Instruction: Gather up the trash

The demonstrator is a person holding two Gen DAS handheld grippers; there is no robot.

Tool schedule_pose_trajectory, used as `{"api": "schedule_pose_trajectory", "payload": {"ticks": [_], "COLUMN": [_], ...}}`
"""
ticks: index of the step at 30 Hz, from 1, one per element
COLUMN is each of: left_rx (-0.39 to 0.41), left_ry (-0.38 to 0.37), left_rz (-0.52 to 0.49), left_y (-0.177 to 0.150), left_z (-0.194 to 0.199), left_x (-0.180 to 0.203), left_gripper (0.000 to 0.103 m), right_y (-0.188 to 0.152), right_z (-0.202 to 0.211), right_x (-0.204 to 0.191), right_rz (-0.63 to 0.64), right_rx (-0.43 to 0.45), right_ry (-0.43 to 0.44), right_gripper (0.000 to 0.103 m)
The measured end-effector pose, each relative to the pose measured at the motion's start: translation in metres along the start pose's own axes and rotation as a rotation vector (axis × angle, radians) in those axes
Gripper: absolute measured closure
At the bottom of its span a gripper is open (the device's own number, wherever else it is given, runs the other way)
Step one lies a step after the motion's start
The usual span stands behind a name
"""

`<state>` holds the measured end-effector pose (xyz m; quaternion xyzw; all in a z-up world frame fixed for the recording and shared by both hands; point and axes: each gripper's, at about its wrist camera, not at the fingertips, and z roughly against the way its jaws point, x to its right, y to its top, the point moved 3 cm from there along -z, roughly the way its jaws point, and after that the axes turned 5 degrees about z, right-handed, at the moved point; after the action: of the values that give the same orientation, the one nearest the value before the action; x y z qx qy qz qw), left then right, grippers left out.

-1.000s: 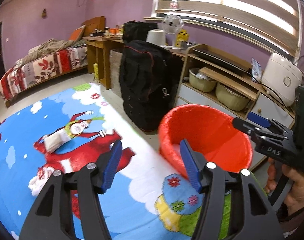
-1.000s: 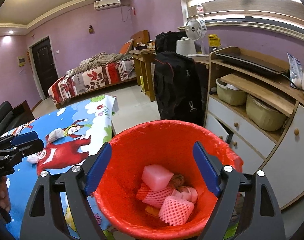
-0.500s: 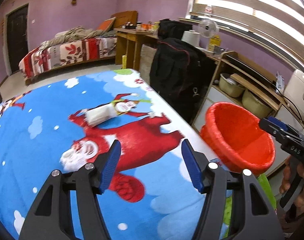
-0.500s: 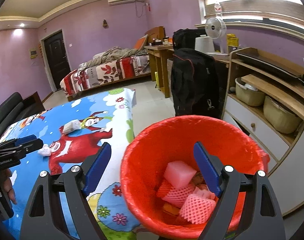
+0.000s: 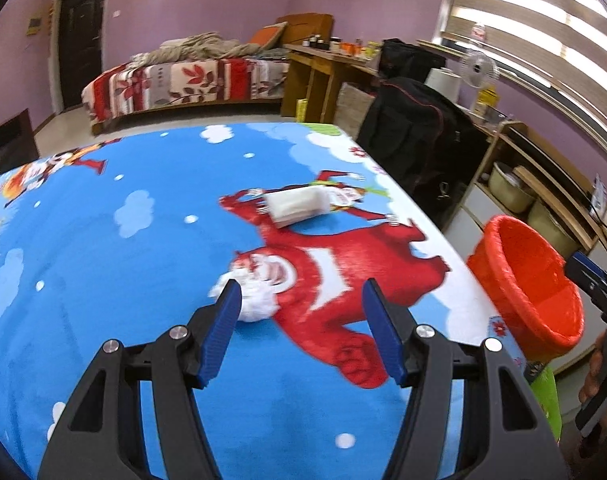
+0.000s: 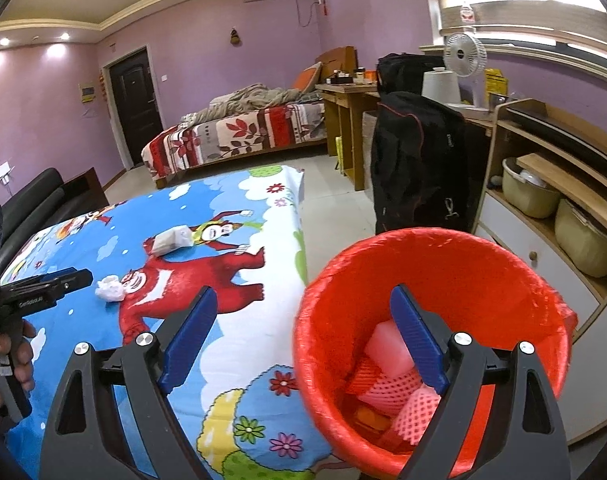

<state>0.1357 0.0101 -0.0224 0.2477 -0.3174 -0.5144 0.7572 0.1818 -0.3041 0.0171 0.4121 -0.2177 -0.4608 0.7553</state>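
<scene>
A crumpled white tissue [image 5: 255, 302] lies on the blue cartoon tablecloth [image 5: 123, 280], just ahead of my left gripper's left finger. A white tissue pack [image 5: 297, 206] lies farther back. My left gripper [image 5: 303, 336] is open and empty above the cloth. A red bin [image 6: 435, 340] beside the table holds pink foam nets [image 6: 399, 388] and a pink foam block [image 6: 387, 346]. My right gripper [image 6: 303, 344] is open and empty, straddling the bin's left rim. The right wrist view also shows the tissue [image 6: 109, 288], the pack [image 6: 171, 240] and the left gripper [image 6: 43, 286].
A black bag [image 6: 415, 168] stands on the floor behind the bin. A wooden cabinet [image 6: 551, 200] with basins is at the right. A bed [image 5: 183, 80] and a desk [image 5: 323, 68] lie beyond the table. A black sofa [image 6: 31, 208] is at the left.
My left gripper has swung left from the red bin over the tablecloth and come close to the crumpled tissue. My right gripper has shifted left off the bin's centre.
</scene>
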Motion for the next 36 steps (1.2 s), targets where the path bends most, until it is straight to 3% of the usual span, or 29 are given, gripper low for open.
{"api": "schedule_pose_trajectory", "payload": {"ticks": [14, 27, 36], "left_rx": [-0.05, -0.121, -0.127], "left_ry": [0.056, 0.071, 0.058], "left_rz": [0.045, 0.026, 0.018], "left_y": [-0.005, -0.007, -0.006], "left_z": [-0.025, -0.061, -0.067], "left_x": [-0.035, -0.041, -0.037], "left_gripper": [0.044, 0.058, 0.072], "right_y": [0.005, 0.031, 0.041], "right_z": [-0.033, -0.077, -0.111], "right_x": [-0.037, -0.089, -0.114], "right_rz": [0.045, 0.115, 0.143], "right_rx": [-0.042, -0.065, -0.11], "right_ry": [0.075, 0.13, 0.151], "right_gripper": [0.02, 0.019, 0.019]}}
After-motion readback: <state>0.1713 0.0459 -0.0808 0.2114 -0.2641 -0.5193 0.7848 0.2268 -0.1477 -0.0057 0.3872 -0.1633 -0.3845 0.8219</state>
